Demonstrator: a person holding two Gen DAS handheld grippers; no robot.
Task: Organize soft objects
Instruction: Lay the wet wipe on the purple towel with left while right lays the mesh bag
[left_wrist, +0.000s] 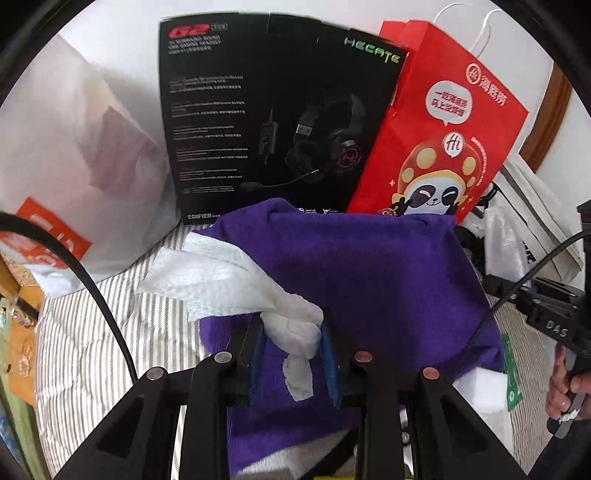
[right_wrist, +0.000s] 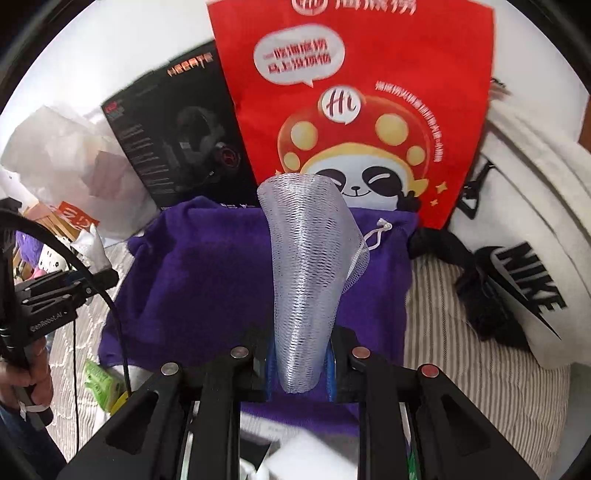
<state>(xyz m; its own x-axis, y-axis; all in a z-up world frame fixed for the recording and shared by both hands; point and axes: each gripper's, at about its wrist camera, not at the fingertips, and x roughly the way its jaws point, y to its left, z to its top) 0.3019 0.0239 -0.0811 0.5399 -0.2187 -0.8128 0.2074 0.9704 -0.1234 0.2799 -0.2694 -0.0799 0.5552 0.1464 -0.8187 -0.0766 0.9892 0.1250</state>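
Note:
A purple towel (left_wrist: 369, 280) lies spread on the striped bed; it also shows in the right wrist view (right_wrist: 207, 273). My left gripper (left_wrist: 293, 341) is shut on a crumpled white paper tissue (left_wrist: 225, 280) that hangs out to the left over the towel. My right gripper (right_wrist: 301, 363) is shut on a white mesh net bag (right_wrist: 308, 266) that stands up above the towel, its drawstring (right_wrist: 376, 232) dangling right. The left gripper also shows at the left edge of the right wrist view (right_wrist: 48, 295), and the right gripper's body at the right edge of the left wrist view.
A black headset box (left_wrist: 273, 118) and a red paper bag (left_wrist: 443, 136) stand behind the towel. A white plastic bag (left_wrist: 66, 177) is at left. A white Nike bag (right_wrist: 524, 258) lies at right. A green packet (right_wrist: 99, 384) and a white block (left_wrist: 484, 391) lie by the towel's near edge.

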